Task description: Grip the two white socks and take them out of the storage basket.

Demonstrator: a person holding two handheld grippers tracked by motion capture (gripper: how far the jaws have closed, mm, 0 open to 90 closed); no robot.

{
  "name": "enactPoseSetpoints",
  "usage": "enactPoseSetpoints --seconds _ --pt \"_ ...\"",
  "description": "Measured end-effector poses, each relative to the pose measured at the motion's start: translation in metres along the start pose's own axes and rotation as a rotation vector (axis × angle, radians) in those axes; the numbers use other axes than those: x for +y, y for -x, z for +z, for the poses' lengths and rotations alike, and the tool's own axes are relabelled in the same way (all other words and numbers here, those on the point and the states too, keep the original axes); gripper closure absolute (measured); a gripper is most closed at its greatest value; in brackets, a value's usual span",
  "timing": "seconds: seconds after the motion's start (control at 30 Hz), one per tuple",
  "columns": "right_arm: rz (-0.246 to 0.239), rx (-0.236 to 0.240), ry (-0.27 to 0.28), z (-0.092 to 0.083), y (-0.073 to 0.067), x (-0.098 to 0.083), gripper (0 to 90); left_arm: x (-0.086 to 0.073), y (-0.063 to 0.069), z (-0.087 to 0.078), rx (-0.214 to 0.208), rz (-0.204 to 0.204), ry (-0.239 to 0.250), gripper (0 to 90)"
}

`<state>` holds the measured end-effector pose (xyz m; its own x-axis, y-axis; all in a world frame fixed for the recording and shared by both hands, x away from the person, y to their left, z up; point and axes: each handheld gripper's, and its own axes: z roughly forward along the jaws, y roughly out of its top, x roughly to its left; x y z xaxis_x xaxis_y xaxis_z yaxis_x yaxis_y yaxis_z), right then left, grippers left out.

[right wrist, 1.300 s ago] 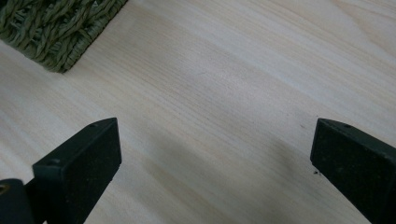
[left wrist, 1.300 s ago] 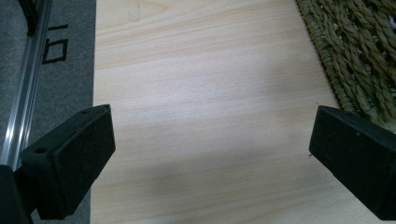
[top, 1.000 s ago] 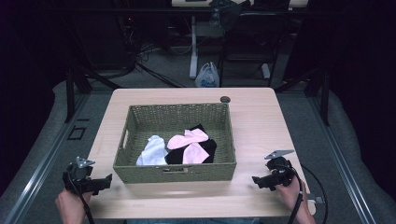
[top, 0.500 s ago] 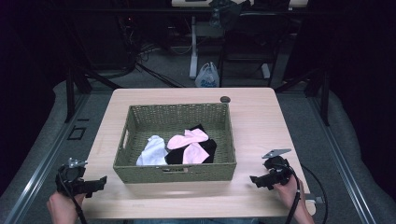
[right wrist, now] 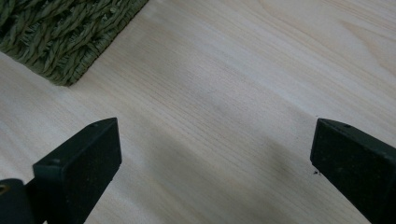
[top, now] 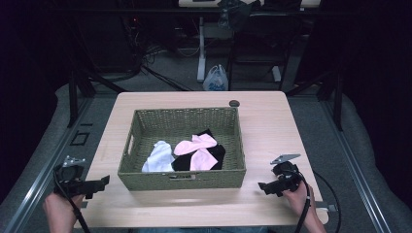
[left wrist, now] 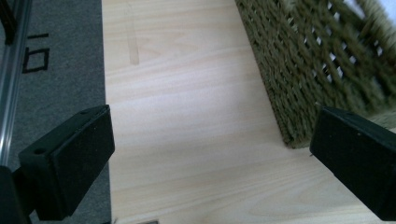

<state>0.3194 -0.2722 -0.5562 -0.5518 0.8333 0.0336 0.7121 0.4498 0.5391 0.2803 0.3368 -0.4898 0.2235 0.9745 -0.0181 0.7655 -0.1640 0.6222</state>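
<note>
A basket [top: 182, 178] sits mid-table [top: 272, 126] with socks [top: 194, 150] inside. The left gripper [top: 99, 183] lies left of the basket's near corner, the right gripper [top: 265, 187] right of its near corner. A small disc [top: 234, 103] lies just behind the basket.

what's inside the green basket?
The woven basket holds a white sock, two pink socks and black fabric beneath them. What lies under the pile is covered.
</note>
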Motion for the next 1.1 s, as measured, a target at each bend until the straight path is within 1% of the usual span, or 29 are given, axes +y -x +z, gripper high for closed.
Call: enactPoseSetpoints --seconds 0.03,0.1,0.17,0.2,0.27,0.3,0.33,0.37,0.4,0.5,0.53,0.57,0.63,0.67,0.77,0.8,0.87,1.03,1.1 --pt "0.005 0.006 0.006 0.001 0.0 0.0 1.7 0.003 0.0 -0.002 -0.006 0.003 0.003 0.1" --pt "0.009 0.004 0.001 0.003 0.0 0.001 1.7 0.008 0.0 -0.005 -0.007 0.015 0.005 0.1" --pt "0.004 0.008 -0.004 0.003 0.0 0.001 1.7 0.012 0.001 -0.007 -0.01 0.023 0.006 0.1" --pt "-0.004 0.002 -0.014 0.003 0.0 0.001 1.7 0.014 0.001 -0.007 -0.019 0.023 0.011 0.1" --pt "-0.005 0.002 -0.014 0.003 0.0 0.0 1.7 0.018 0.0 -0.009 -0.044 0.024 0.009 0.1" --pt "0.003 0.004 -0.004 0.003 -0.001 -0.001 1.7 0.02 0.001 -0.009 -0.044 0.027 0.009 0.1" --pt "0.001 0.009 -0.006 0.003 0.0 -0.001 1.7 0.022 0.002 -0.01 -0.051 0.031 0.007 0.1" --pt "0.002 0.001 -0.01 0.002 0.0 -0.002 1.7 0.025 0.003 -0.01 -0.053 0.036 0.012 0.1" --pt "0.007 0.004 -0.005 0.002 0.0 -0.002 1.7 0.028 0.004 -0.011 -0.059 0.041 0.013 0.1" --pt "0.015 0.003 0.002 0.001 0.001 -0.003 2.0 0.04 0.009 -0.014 -0.067 0.065 0.021 0.1" --pt "0.018 0.009 0.004 0.001 0.001 -0.003 2.0 0.044 0.011 -0.015 -0.067 0.07 0.027 0.1" --pt "0.016 0.01 0.004 0.001 0.001 -0.002 2.0 0.048 0.013 -0.016 -0.072 0.082 0.022 0.1" --pt "0.014 0.003 -0.002 0.002 0.001 -0.002 2.0 0.058 0.018 -0.018 -0.077 0.108 0.022 0.1" --pt "0.012 0.004 -0.004 0.002 0.0 -0.002 2.0 0.062 0.021 -0.018 -0.073 0.115 0.029 0.1" --pt "0.01 0.007 -0.007 0.002 0.0 -0.002 2.0 0.076 0.029 -0.02 -0.082 0.152 0.035 0.2" --pt "0.006 0.001 -0.01 0.002 0.001 -0.002 2.0 0.081 0.032 -0.02 -0.085 0.158 0.037 0.1" --pt "0.011 0.003 -0.005 0.002 0.001 -0.002 2.0 0.09 0.037 -0.02 -0.088 0.182 0.031 0.1" --pt "0.011 0.003 -0.003 0.002 0.001 -0.002 2.0 0.11 0.049 -0.015 -0.109 0.227 0.013 0.2" --pt "0.012 0.006 -0.001 0.001 0.001 -0.002 2.0 0.117 0.052 -0.011 -0.125 0.236 0.007 0.3"
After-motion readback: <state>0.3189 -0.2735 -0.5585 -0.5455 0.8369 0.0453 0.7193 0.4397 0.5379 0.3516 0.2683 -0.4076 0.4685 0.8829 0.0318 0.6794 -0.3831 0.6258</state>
